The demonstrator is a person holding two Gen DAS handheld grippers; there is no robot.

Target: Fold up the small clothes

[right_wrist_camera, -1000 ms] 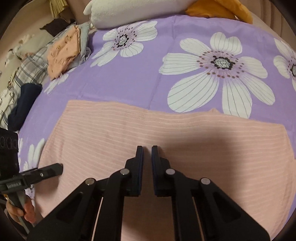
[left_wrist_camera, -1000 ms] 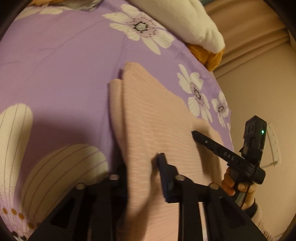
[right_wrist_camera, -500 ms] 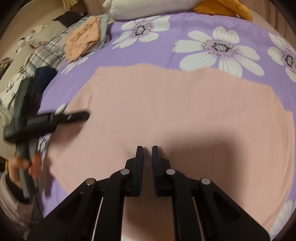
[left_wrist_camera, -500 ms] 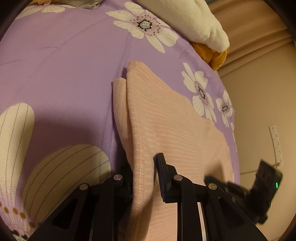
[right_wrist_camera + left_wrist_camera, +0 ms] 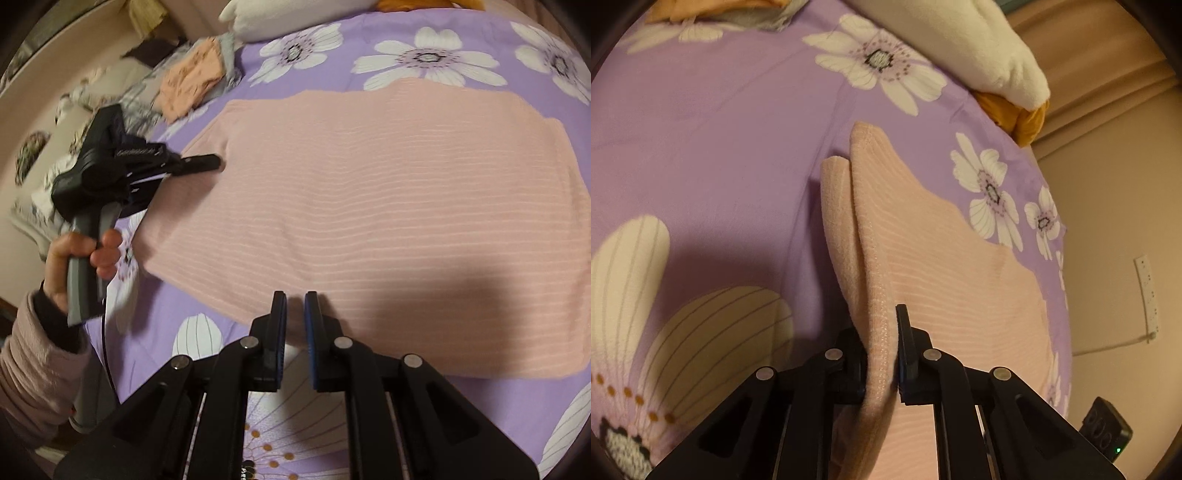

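A pink ribbed garment (image 5: pixel 369 206) lies spread flat on the purple flowered bedspread (image 5: pixel 332 51). In the left wrist view my left gripper (image 5: pixel 881 347) is shut on the garment's hemmed left edge (image 5: pixel 879 295) and lifts it a little off the bed. In the right wrist view the left gripper (image 5: pixel 207 162) shows at the garment's left corner, held by a hand. My right gripper (image 5: pixel 294 314) is nearly shut and empty, just at the garment's near edge.
A pile of other clothes (image 5: pixel 188 81) lies at the far left of the bed. A white pillow (image 5: pixel 979 44) and an orange cushion (image 5: pixel 1015 114) lie at the head. The bed's edge and a beige wall (image 5: pixel 1115 240) are to the right.
My left gripper has closed on the garment's left edge and raised it. My right gripper has drawn back from over the garment to its near edge.
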